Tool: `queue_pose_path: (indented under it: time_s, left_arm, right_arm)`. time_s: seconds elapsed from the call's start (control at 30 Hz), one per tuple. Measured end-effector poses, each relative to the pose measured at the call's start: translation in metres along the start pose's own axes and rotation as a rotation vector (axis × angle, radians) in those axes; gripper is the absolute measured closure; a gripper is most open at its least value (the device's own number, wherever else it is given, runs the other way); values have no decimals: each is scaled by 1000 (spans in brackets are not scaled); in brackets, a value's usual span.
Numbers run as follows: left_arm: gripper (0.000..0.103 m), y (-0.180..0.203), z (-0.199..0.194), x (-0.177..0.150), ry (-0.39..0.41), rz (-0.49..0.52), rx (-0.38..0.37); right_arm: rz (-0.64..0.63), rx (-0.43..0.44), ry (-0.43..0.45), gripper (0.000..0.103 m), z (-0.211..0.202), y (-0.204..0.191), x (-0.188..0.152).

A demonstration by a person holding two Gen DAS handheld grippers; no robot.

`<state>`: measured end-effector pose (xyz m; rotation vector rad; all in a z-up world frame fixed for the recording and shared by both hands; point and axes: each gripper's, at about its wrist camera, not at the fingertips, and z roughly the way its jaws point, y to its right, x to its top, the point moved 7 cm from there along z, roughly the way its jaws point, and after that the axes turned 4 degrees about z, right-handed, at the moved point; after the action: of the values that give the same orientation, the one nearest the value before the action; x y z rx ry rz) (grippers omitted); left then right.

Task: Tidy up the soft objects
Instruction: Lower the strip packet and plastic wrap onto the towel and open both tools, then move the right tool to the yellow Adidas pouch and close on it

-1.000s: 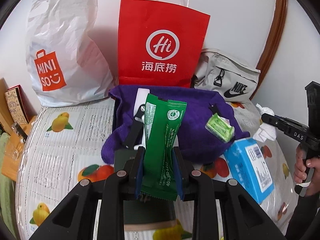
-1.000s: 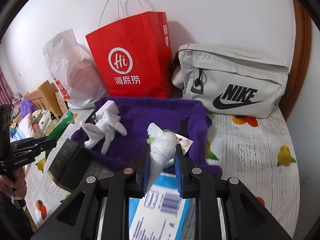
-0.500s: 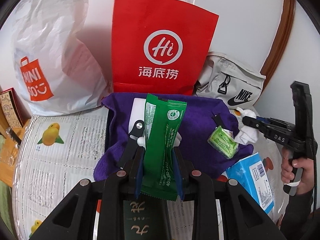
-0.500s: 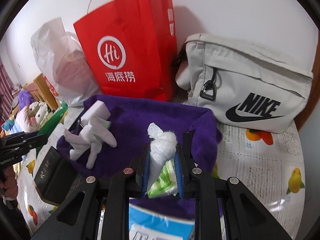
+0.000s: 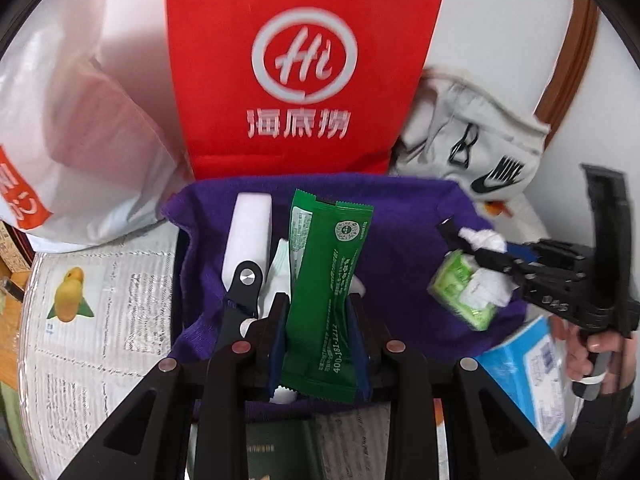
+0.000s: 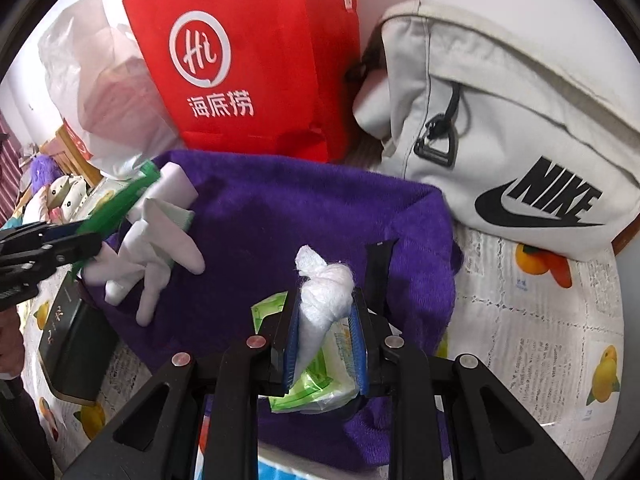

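The red paper bag (image 5: 304,68) is cut off at 12 o'clock. The left hand-held gripper (image 5: 320,332) clamps an upright green packet (image 5: 328,280) over the purple cloth (image 6: 280,216); the right hand-held gripper (image 6: 324,344) pinches a white wad (image 6: 324,292) above a green tissue pack (image 6: 316,384), on the fruit-print table (image 6: 540,320)

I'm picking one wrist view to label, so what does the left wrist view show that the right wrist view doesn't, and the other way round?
Only the left wrist view shows the right gripper's black body and the hand holding it. Only the right shows stuffed toys at far left.

Both show the green sachet clamped in the left gripper, the white wad in the right gripper's jaws, the purple cloth, white glove, red bag and Nike bag.
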<state>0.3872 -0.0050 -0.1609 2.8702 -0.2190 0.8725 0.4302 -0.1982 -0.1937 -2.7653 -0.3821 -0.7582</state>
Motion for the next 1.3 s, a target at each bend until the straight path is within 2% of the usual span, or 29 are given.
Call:
queue_pose_path:
  time_s: [0.23,0.37,0.43,0.47,0.5,0.7,1.0,1.13,1.3]
  left_arm:
    - [74,-5,20,0,-37,-19,-16]
    - [72,1,22,1,-34,-3,-30]
    - [65,1,22,1,-40,-15,-47]
    - [50,0,22,2,-46,-25,-46]
    - [40,-2,23,2,-53,-36,-35]
    - [40,-5,4,2,-17,-49,-22]
    - [40,-5,-58,-8,117,-12,35]
    - [40,-10,-85,-27,150,-44,34]
    - [40,-10,-108,-60,139,-54,46]
  right_arm:
    - [-8,-16,-8,78,8,6,1]
    - [-9,-13,7,64,4,8,2]
    - [-17,-6,27,50,-2,6,2]
    - [-20,-7,37,40,-5,5,2]
    - [-23,-11,49,36,-8,5,2]
    - [-21,-36,84,34,-32,-2,-3]
    - [27,-13,163,34,-94,-22,-33]
    - [40,23,167,33,-122,-40,-64]
    - [59,79,135,33,-146,-64,-114]
